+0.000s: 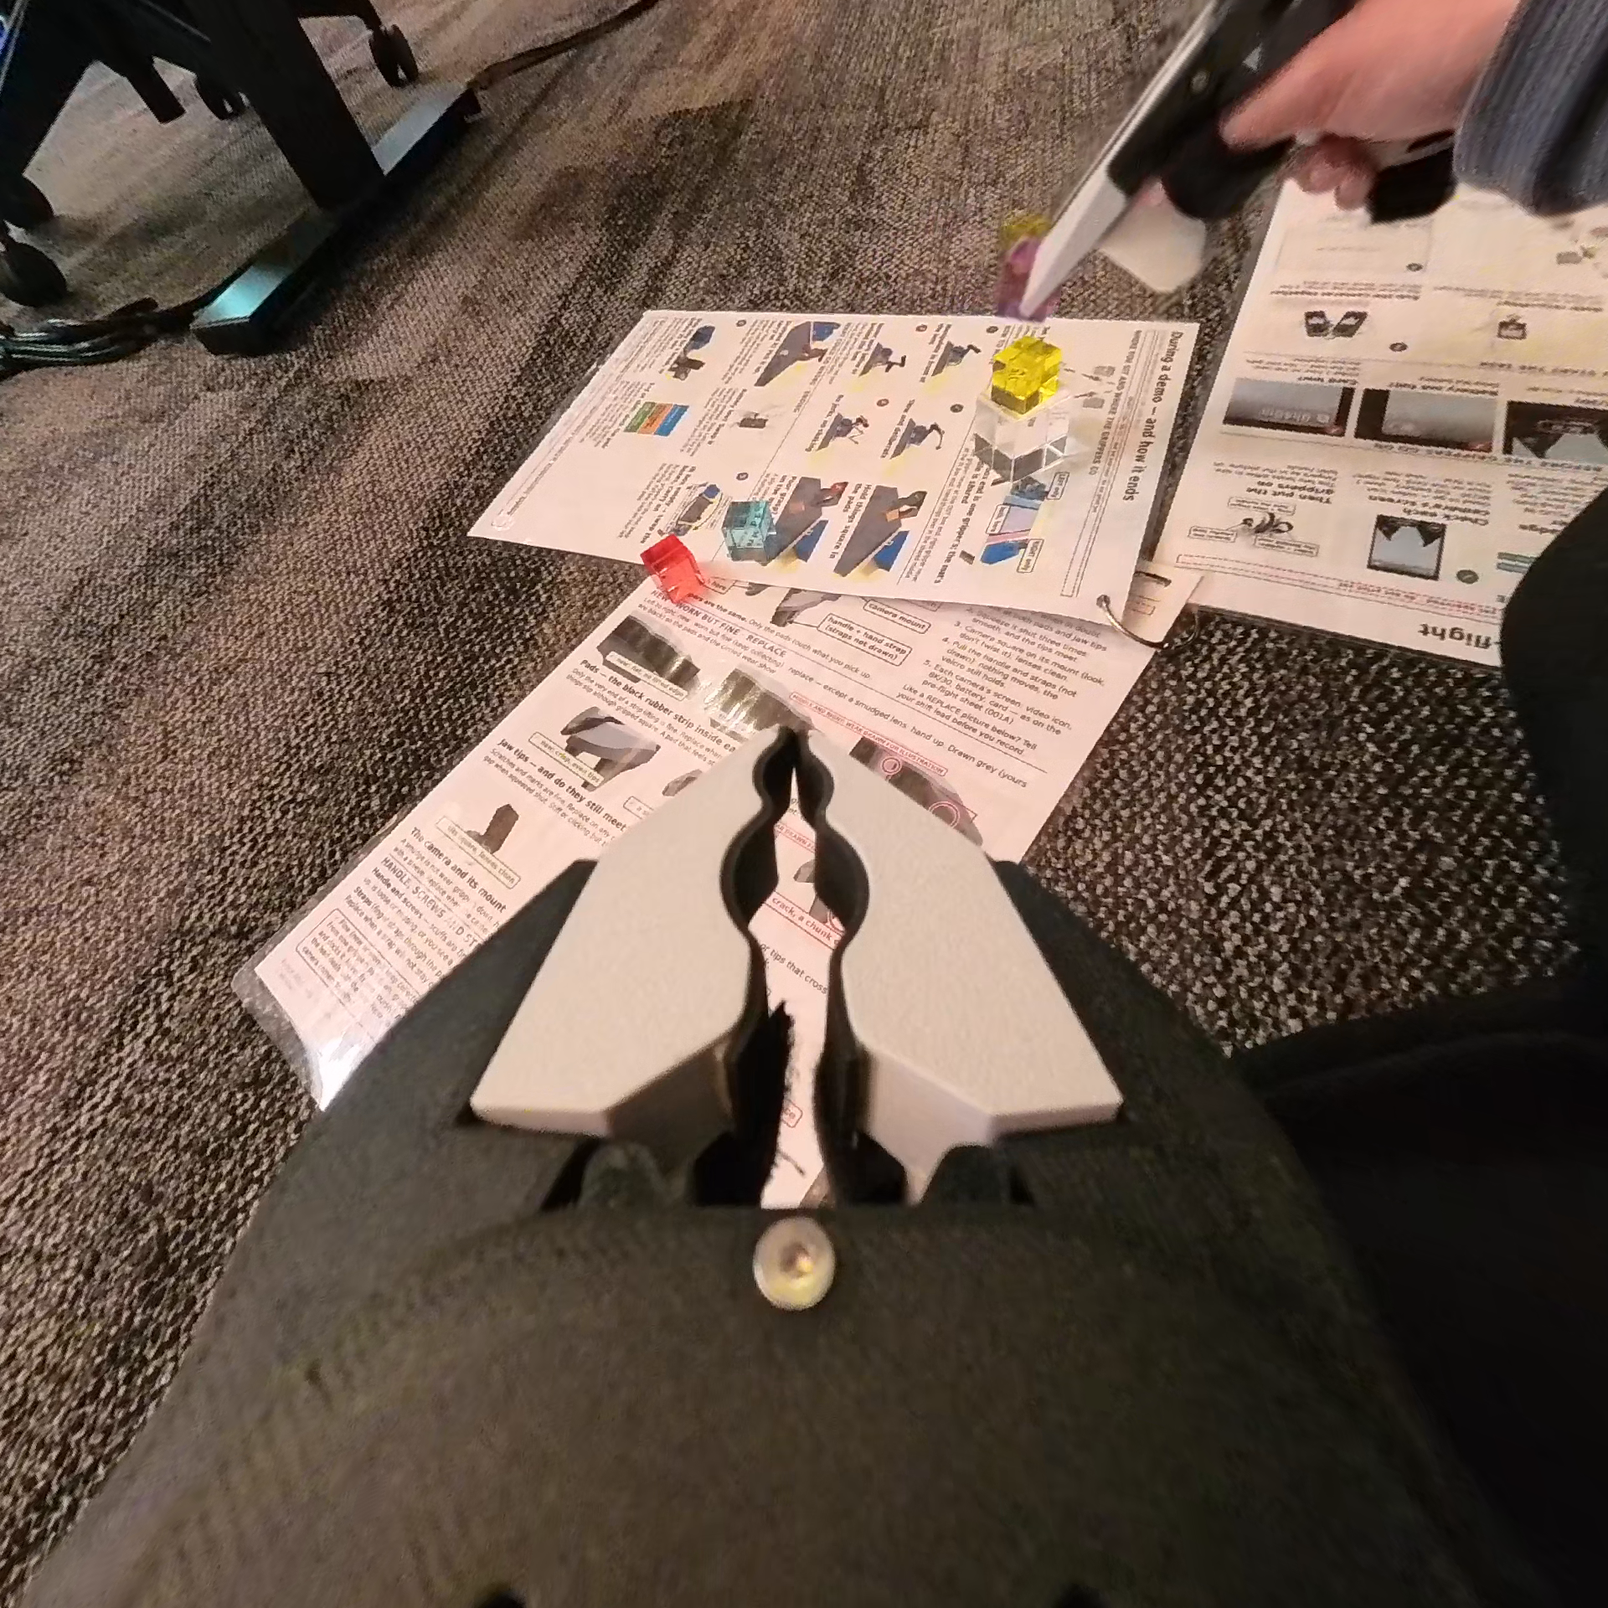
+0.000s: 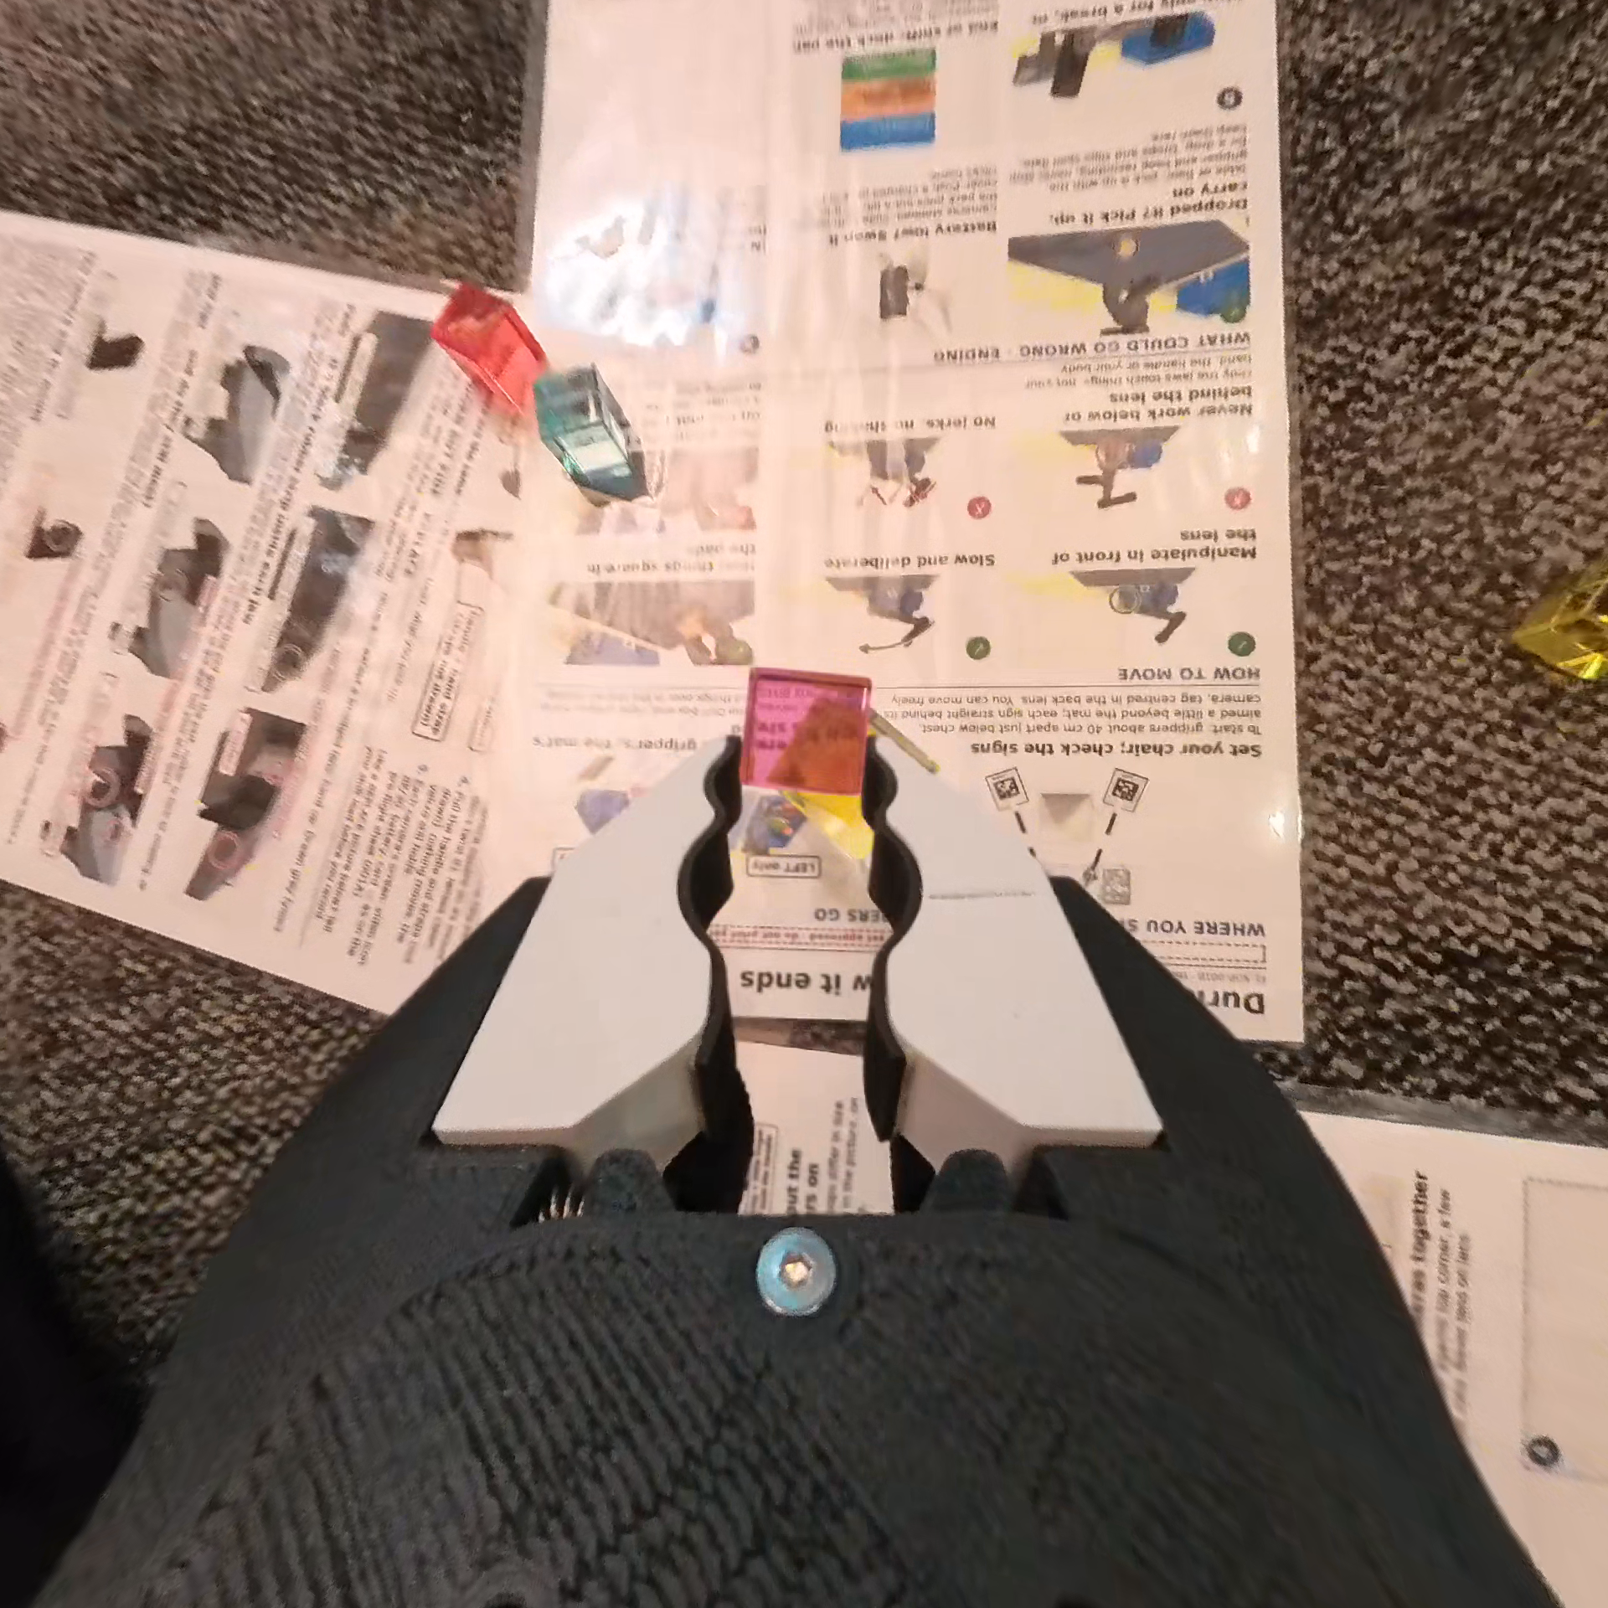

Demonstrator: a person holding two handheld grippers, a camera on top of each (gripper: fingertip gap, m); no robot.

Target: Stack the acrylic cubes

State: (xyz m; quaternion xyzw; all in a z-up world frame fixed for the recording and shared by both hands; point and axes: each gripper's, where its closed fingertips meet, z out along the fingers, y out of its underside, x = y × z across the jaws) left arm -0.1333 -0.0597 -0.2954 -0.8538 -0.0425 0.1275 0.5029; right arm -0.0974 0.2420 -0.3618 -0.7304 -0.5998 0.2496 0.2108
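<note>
Office-like room: grey-brown carpet (image 1: 261, 609) across frame, black desk leg (image 1: 348, 130) and castor wheel (image 1: 391, 52) upper left, cables (image 1: 78, 335) at left edge, laminated instruction sheets (image 1: 827, 452) lying on floor, centre.

Pink translucent cube (image 2: 807, 729) upright, clamped between right jaws

Grey speckled carpet (image 1: 304, 609) fills most of the left wrist view. Laminated printed sheets (image 1: 835, 452) lie overlapping at its centre, joined by a metal ring (image 1: 1131, 622) at the lower right corner; another sheet (image 1: 1392, 418) lies at the right edge. Black furniture legs (image 1: 261, 130), perhaps a desk's, stand at upper left.
</note>
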